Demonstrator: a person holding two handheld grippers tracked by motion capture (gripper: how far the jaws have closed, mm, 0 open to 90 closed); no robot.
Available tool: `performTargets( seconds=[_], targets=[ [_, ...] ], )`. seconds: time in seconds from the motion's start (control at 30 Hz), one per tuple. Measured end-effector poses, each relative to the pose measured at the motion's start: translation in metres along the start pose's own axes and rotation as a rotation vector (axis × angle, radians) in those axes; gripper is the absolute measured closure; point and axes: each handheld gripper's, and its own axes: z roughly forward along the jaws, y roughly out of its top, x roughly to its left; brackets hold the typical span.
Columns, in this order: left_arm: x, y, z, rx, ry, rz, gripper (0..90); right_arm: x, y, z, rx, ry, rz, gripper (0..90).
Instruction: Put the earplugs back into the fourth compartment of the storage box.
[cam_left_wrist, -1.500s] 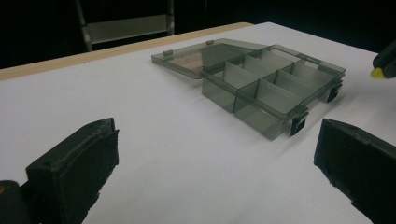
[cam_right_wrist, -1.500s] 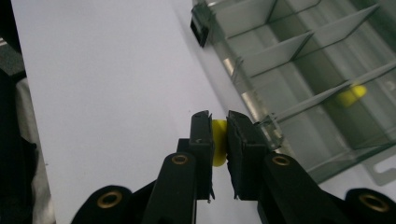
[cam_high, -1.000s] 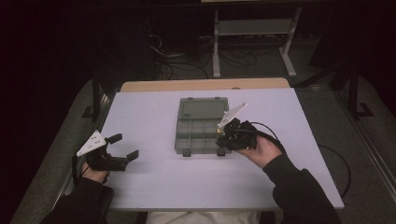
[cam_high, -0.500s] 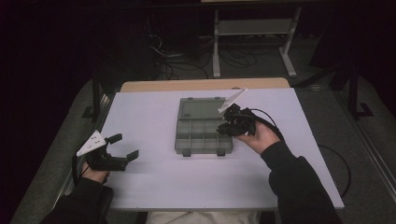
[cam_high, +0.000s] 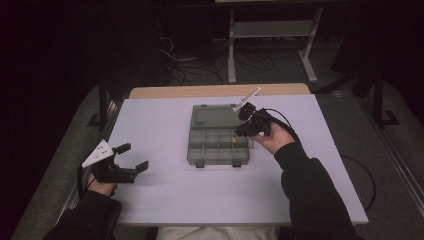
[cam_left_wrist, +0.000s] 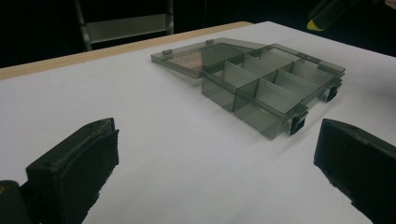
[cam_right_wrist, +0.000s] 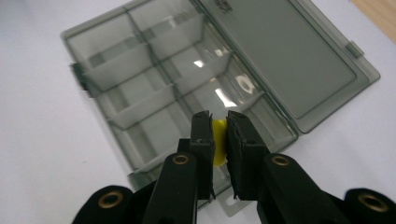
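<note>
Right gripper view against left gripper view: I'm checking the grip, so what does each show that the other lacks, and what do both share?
Right gripper view: the right gripper has its black jaws shut on a small yellow piece, held above the smoky grey clear plastic compartment box.

Left gripper view: the left gripper has its black jaws wide apart with nothing between them, low over the white table top, and a wooden table edge runs behind.

Both: the box with its lid folded back flat, compartments bare, on the white table.

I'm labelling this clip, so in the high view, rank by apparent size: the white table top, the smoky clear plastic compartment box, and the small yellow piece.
1. White table top
2. Smoky clear plastic compartment box
3. Small yellow piece, barely visible
</note>
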Motion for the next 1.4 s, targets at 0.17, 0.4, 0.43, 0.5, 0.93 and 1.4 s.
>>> performTargets(
  seconds=[0.17, 0.4, 0.43, 0.5, 0.93, 1.4],
  targets=[
    [0.0, 0.0, 0.0, 0.0, -0.002, 0.0, 0.0, -0.011, -0.002, 0.01, 0.011, -0.011, 0.026, 79.8],
    [0.0, 0.0, 0.0, -0.001, -0.001, 0.002, 0.0, -0.015, 0.0, 0.025, 0.021, -0.018, 0.025, 79.8],
    [0.0, 0.0, 0.0, -0.001, -0.001, 0.001, 0.0, -0.015, 0.0, 0.027, 0.026, -0.02, 0.026, 79.8],
    [0.0, 0.0, 0.0, -0.003, -0.001, 0.001, 0.0, -0.017, 0.0, 0.031, 0.035, -0.019, 0.028, 79.8],
    [0.0, 0.0, 0.0, -0.002, -0.002, 0.001, 0.0, -0.022, -0.005, 0.048, 0.067, -0.014, 0.042, 79.7],
    [0.0, 0.0, 0.0, -0.001, -0.003, 0.001, 0.0, -0.026, -0.012, 0.051, 0.05, 0.013, 0.087, 66.8]
  ],
)
